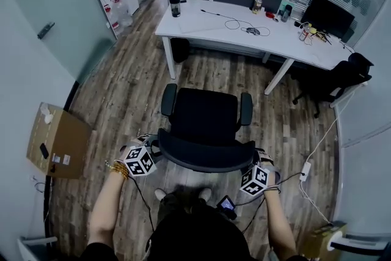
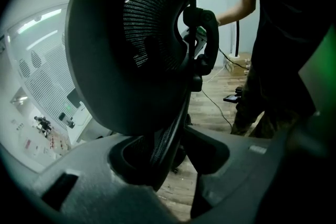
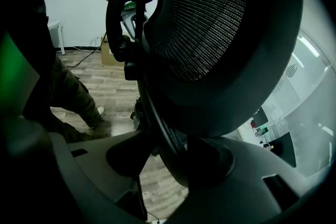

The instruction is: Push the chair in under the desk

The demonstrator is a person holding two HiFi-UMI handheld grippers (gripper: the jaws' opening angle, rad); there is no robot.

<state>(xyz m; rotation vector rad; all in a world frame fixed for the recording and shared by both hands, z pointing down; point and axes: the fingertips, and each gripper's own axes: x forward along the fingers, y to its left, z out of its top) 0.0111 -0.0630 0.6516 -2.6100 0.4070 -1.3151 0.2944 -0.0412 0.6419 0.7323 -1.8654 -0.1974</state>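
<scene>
A black office chair (image 1: 204, 116) stands on the wood floor in front of the white desk (image 1: 201, 24), with its seat facing the desk and a gap of floor between them. Its curved mesh backrest (image 1: 204, 159) is nearest me. My left gripper (image 1: 153, 147) is shut on the backrest's left edge, and my right gripper (image 1: 259, 157) is shut on its right edge. In the left gripper view the backrest (image 2: 131, 50) fills the frame and its rim runs down between the jaws of the left gripper (image 2: 168, 157). The right gripper view mirrors this: backrest (image 3: 220, 34), right gripper (image 3: 168, 155).
A cardboard box (image 1: 55, 140) sits by the left glass wall. A second black chair (image 1: 339, 79) stands at the desk's right end, near a monitor (image 1: 330, 15). Cables and a power strip (image 1: 305, 168) lie on the floor at right. Bottles and cables lie on the desk.
</scene>
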